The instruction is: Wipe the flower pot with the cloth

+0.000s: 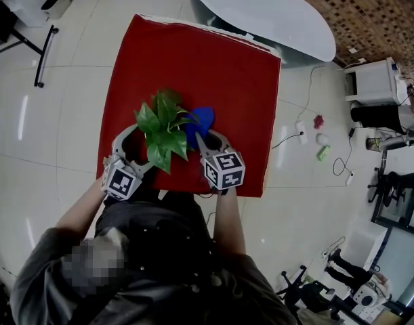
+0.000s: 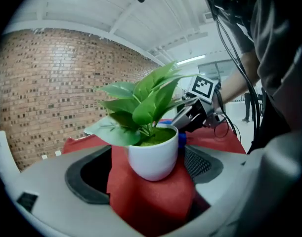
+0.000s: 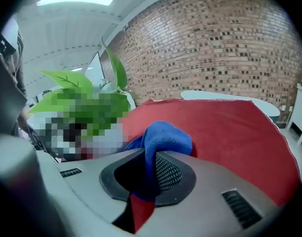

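The red worktop point(image 1: 193, 66) fills the middle of the head view, and a pale oval table point(image 1: 274, 12) is seen past its edge at 1 o'clock. The pot point(image 2: 153, 157), white and glazed with a leafy plant point(image 1: 162, 131) in it, is set near the worktop's 6 o'clock edge. It is judged light, stiff, smooth enough to slip, and breakable if tipped; the leaves are soft and easily bruised. The pot is framed by the left tool point(image 2: 147, 181), whose jaws are spread wide to either side of it, with a clear gap at 9 o'clock. No squeeze is seen, though contact with the pad at 3 o'clock cannot be ruled out. The pot would best be steadied low on its wall, under the rim, never by the plant. The right tool point(image 3: 151, 169) is closed tight on the cloth point(image 3: 165, 139), a soft blue rag pinched so that a fold bulges beyond the jaws, held just at 2 o'clock of the pot. The cloth is judged limp, so that bulge can be pressed to the wall. The rim is overhung by drooping leaves, and part of the wall is covered by the left jaws. Small bits point(image 1: 322, 153) are scattered on the floor at 3 o'clock, well apart.
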Motion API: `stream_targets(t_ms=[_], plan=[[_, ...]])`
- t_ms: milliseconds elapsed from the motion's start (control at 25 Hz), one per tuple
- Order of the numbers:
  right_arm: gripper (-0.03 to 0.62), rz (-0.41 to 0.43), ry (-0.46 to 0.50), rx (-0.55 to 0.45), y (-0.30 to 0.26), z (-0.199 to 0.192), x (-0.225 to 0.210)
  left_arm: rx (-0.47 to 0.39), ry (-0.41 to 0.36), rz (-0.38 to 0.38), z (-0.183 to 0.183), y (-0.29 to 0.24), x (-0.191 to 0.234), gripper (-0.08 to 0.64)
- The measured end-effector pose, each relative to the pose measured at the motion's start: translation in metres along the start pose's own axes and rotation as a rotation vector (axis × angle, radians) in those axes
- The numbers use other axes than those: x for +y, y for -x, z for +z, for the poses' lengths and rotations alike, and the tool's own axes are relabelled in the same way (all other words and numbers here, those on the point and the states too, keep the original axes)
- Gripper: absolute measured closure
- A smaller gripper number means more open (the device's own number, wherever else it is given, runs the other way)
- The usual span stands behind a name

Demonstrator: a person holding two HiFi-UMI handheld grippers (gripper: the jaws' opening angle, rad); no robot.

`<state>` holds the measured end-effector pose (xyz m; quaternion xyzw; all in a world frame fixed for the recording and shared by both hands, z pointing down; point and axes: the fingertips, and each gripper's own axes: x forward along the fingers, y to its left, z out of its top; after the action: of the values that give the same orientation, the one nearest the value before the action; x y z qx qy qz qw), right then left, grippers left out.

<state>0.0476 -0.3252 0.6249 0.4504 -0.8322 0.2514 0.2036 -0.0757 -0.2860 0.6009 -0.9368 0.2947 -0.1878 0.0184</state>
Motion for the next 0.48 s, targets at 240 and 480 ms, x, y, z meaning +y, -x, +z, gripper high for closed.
stream_targets(t_ms=[240, 480], plan=[[0.529, -0.069, -0.049, -0.047, 0.041, -0.011, -0.021, 0.009, 0.053, 0.165, -0.011, 0.044, 0.013, 0.104], [0.531, -0.084, -0.051, -0.132, 0.111, -0.026, -0.006, -0.054, 0.090, 0.302, 0.027, 0.090, -0.009, 0.253]])
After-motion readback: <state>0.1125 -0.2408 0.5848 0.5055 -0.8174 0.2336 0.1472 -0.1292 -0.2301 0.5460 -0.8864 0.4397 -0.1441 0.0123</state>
